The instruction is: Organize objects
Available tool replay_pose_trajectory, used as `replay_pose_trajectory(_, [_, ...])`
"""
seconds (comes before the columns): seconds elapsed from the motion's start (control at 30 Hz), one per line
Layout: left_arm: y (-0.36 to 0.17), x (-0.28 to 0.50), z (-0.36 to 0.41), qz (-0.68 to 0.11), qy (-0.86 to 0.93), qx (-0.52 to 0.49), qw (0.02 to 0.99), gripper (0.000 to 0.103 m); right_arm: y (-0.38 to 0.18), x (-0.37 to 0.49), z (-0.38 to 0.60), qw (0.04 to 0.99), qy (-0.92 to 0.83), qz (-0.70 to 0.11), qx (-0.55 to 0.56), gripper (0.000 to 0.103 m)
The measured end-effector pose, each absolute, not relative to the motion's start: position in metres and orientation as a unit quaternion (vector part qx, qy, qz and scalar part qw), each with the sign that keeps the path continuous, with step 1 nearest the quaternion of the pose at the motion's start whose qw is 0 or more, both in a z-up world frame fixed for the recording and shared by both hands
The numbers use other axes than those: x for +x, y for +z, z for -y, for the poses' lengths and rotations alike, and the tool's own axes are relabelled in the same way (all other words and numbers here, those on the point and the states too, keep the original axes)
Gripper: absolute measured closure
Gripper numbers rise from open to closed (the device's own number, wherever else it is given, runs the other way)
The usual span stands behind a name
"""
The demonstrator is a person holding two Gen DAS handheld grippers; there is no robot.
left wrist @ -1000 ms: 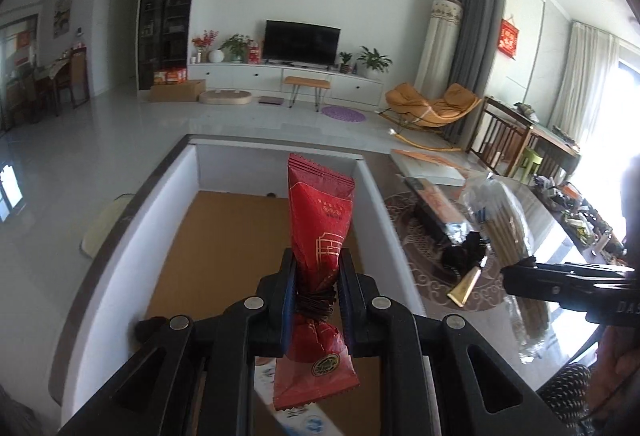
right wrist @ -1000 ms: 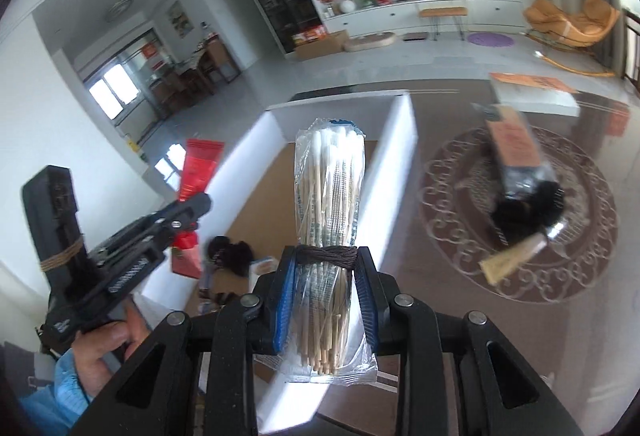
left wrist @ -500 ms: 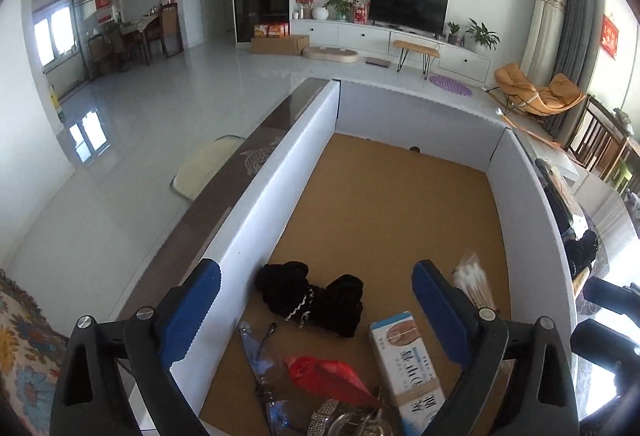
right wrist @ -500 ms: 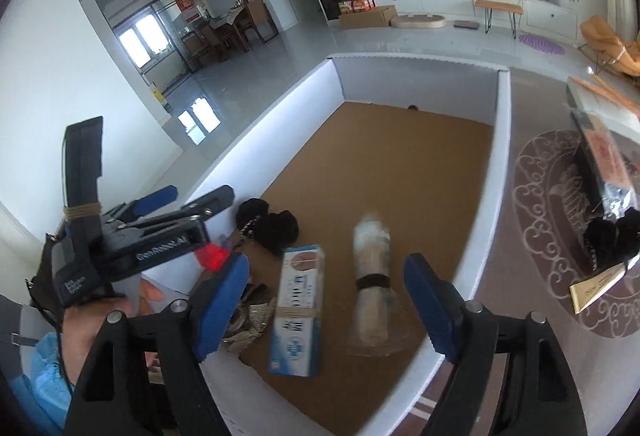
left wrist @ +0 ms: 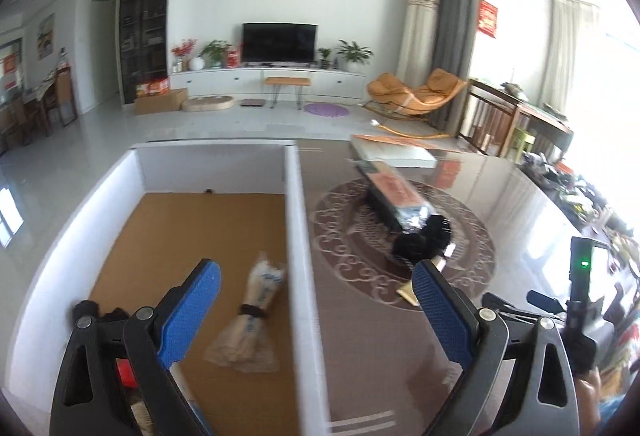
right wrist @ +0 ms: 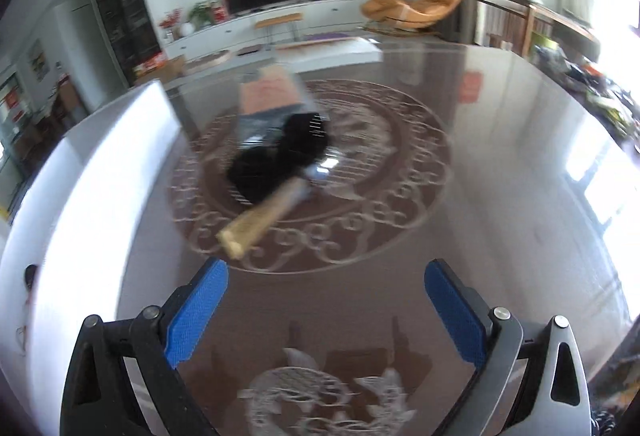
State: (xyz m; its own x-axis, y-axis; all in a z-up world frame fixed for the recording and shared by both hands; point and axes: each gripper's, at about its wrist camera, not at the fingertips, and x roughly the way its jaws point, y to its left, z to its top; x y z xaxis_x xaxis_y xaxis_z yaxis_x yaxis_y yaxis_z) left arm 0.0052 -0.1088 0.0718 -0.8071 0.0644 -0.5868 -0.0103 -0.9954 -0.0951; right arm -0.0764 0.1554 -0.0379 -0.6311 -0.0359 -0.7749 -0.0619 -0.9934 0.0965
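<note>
Both your grippers are empty, and you are between a drop and the next pick. The left gripper (left wrist: 316, 288) has its jaws wide apart with nothing between them, straddling the right wall of the white box (left wrist: 298, 236). The right gripper (right wrist: 326, 300) has its jaws opening, also on nothing, above the bare desk (right wrist: 500, 156). The bagged bundle of sticks (left wrist: 250, 316) already lies in the box against that wall. Still out, near the desk's middle, sit the black fabric clump (right wrist: 280, 156), the tan stick (right wrist: 260, 216) under it and a flat packet (right wrist: 272, 96) behind. Next, bring the right gripper forward and centre the stick between its jaws before closing.
</note>
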Motion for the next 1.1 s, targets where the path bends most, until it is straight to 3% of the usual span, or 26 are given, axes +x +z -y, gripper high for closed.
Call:
replay_pose_trajectory(0.2, [0.046,-0.008,0.002,0.013,0.923,-0.364,0.124,0.001,-0.065,-0.066,-0.237,0.093,0.888,-0.089,-0.441,0.004])
replay_pose_trajectory(0.3, [0.021,-0.016,-0.030,-0.005,0.916,-0.380,0.128,0.001,-0.068,-0.057,-0.262,0.092,0.881,-0.156,-0.436,0.004])
replay_pose_trajectory(0.4, [-0.006,-0.025,-0.037,-0.007,0.911,-0.396,0.116,0.001,-0.072,-0.058,-0.267,0.100,0.876,-0.168,-0.441,0.004])
replay_pose_trajectory(0.77, [-0.073,-0.051,-0.016,0.004,0.889,-0.453,0.072,0.001,-0.079,-0.064,-0.241,0.110,0.877,-0.107,-0.456,0.002])
replay_pose_trajectory(1.1, [-0.075,-0.052,-0.021,-0.007,0.886,-0.457,0.072,0.001,-0.085,-0.066,-0.226,0.122,0.873,-0.058,-0.468,0.000])
